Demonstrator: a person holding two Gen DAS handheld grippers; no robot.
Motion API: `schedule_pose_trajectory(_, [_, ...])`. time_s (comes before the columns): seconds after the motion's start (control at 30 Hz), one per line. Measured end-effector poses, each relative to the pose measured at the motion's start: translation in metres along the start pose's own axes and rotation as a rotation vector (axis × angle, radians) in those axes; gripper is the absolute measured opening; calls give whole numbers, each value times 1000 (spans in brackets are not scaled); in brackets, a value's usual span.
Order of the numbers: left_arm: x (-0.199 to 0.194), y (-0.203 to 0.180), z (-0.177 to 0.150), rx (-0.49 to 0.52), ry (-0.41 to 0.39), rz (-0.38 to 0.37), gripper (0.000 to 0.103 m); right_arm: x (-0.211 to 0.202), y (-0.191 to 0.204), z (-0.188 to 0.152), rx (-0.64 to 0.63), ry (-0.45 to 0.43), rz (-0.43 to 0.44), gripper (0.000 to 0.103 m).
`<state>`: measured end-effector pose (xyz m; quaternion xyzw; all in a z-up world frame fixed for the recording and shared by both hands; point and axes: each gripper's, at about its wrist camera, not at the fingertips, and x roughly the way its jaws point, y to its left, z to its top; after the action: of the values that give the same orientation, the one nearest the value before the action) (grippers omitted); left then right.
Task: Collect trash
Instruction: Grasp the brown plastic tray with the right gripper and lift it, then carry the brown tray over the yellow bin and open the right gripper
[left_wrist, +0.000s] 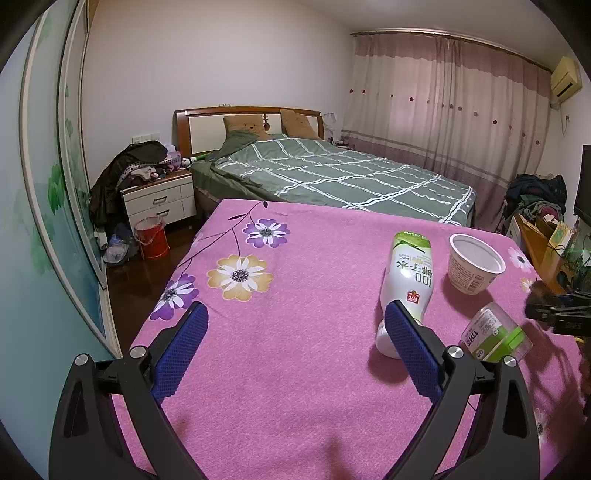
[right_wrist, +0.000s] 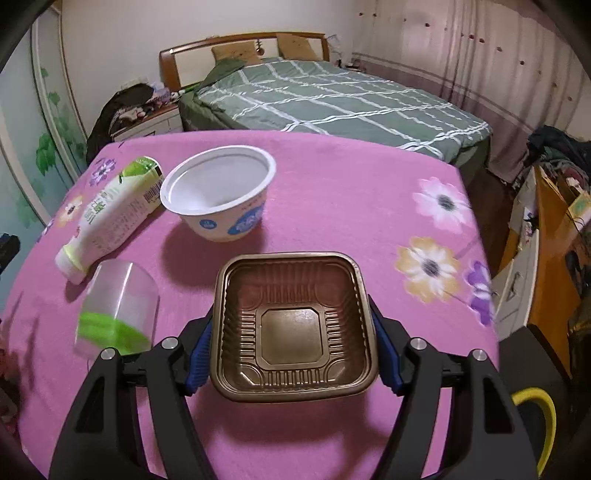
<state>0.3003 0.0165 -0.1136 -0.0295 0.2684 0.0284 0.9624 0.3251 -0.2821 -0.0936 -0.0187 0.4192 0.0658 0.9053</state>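
Note:
On the pink flowered tablecloth (left_wrist: 295, 369) lie a white and green bottle (left_wrist: 408, 280) on its side, an upright white paper cup (left_wrist: 474, 264) and a clear tipped cup with a green label (left_wrist: 495, 332). My left gripper (left_wrist: 295, 325) is open and empty, its right finger just before the bottle's cap. My right gripper (right_wrist: 293, 332) is shut on a brown square plastic tray (right_wrist: 293, 321), held above the cloth. The right wrist view also shows the bottle (right_wrist: 110, 214), the white cup (right_wrist: 221, 195) and the clear cup (right_wrist: 118, 310).
A bed with a green checked cover (left_wrist: 332, 173) stands behind the table. A red bucket (left_wrist: 151, 238) sits on the floor by a white nightstand (left_wrist: 159, 199). A wooden cabinet with clutter (left_wrist: 543, 236) is on the right. A yellow curved object (right_wrist: 543, 417) shows at lower right.

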Motion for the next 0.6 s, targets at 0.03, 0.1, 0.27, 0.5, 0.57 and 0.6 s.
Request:
schedule_pose_trajectory(0.03, [0,0,1,0,0,0,95,-6,-4,-4,11,-8,-2,67])
schedule_pose_trajectory(0.1, [0,0,1,1,-1,0,95,-16,-10,-11,31,-20,-9,67])
schedule_pose_trajectory(0.27, [0,0,1,-1,0,0,95,-43,-32,-31,87,-50,-40,68])
schedule_pose_trajectory(0.5, [-1,0,1,2,-2,1,95,-71,-78,-66,201,-74,-122,68])
schedule_pose_trajectory(0.57, [-1,0,1,2,-3,2,95,-77,-98,-79,257,-74,-154,68])
schedule_pose_trajectory(0.6, [-1,0,1,2,-3,1,95,-79,-106,-83,281,-73,-165,68])
